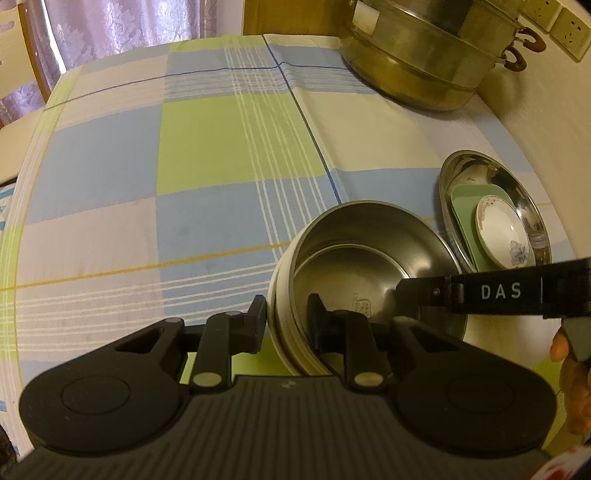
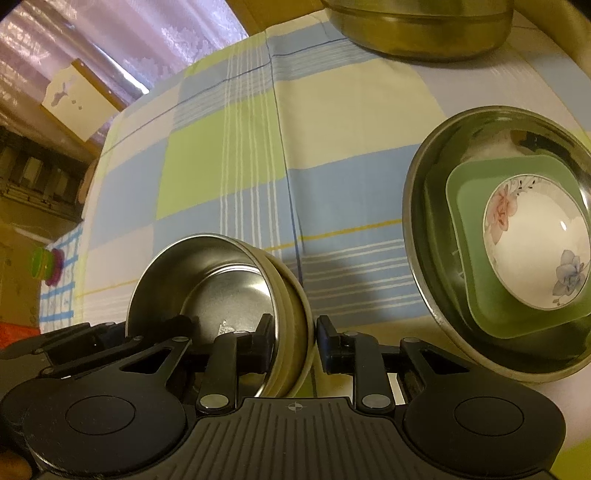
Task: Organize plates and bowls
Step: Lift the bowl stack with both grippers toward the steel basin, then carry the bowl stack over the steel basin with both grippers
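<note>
A steel bowl with a cream outer wall [image 1: 354, 258] [image 2: 207, 280] sits near the table's front. My left gripper [image 1: 288, 321] is shut on its left rim, one finger outside, one inside. My right gripper [image 2: 295, 339] is shut on its right rim; in the left wrist view the right gripper [image 1: 413, 295] reaches in from the right. A wide steel plate [image 1: 517, 184] [image 2: 436, 206] lies to the right, holding a green square plate [image 1: 469, 221] [image 2: 469, 266] and a white floral dish [image 1: 502, 229] [image 2: 535, 243] stacked inside.
A large stacked steel steamer pot [image 1: 424, 55] [image 2: 417, 29] stands at the back right on the checked tablecloth [image 1: 184, 166]. A wall [image 1: 554, 110] runs along the table's right edge. A chair back [image 2: 77, 99] stands beyond the far left corner.
</note>
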A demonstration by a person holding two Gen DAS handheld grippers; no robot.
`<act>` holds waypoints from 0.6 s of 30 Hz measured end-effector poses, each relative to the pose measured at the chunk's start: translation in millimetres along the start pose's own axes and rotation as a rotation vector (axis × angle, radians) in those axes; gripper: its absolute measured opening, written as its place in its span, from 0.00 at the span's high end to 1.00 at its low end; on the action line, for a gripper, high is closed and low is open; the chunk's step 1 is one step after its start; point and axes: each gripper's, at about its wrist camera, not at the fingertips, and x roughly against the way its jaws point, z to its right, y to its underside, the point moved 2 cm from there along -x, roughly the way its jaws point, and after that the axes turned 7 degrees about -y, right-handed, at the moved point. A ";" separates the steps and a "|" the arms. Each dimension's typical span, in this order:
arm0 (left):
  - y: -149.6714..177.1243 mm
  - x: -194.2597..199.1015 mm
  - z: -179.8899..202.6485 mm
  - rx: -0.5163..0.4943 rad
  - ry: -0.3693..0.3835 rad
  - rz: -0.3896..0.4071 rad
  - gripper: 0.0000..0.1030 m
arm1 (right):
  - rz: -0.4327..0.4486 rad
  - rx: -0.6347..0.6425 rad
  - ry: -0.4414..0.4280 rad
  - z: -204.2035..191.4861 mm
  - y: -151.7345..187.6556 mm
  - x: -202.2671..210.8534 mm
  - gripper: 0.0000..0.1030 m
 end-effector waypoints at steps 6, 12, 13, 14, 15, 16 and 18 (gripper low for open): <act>1.2 0.9 1.0 0.003 -0.004 0.010 0.79 | 0.016 0.004 0.000 -0.9 2.7 0.5 0.76; 3.2 2.9 1.4 0.012 -0.009 0.022 0.79 | 0.024 0.000 0.000 -0.2 4.8 1.4 0.76; 3.3 3.2 0.9 0.014 -0.008 0.023 0.79 | 0.026 -0.002 0.001 -0.3 4.7 1.6 0.76; 3.5 3.6 0.7 0.013 -0.008 0.025 0.79 | 0.029 -0.002 0.002 -0.6 5.1 2.1 0.76; 3.7 3.8 0.5 0.013 -0.007 0.026 0.79 | 0.033 -0.003 0.004 -0.9 5.7 2.4 0.76; 3.9 4.2 0.0 0.012 -0.005 0.027 0.79 | 0.036 -0.004 0.005 -1.1 6.3 2.7 0.76; 4.1 4.6 -0.9 0.012 -0.001 0.029 0.79 | 0.041 -0.005 0.008 -1.7 7.0 3.3 0.76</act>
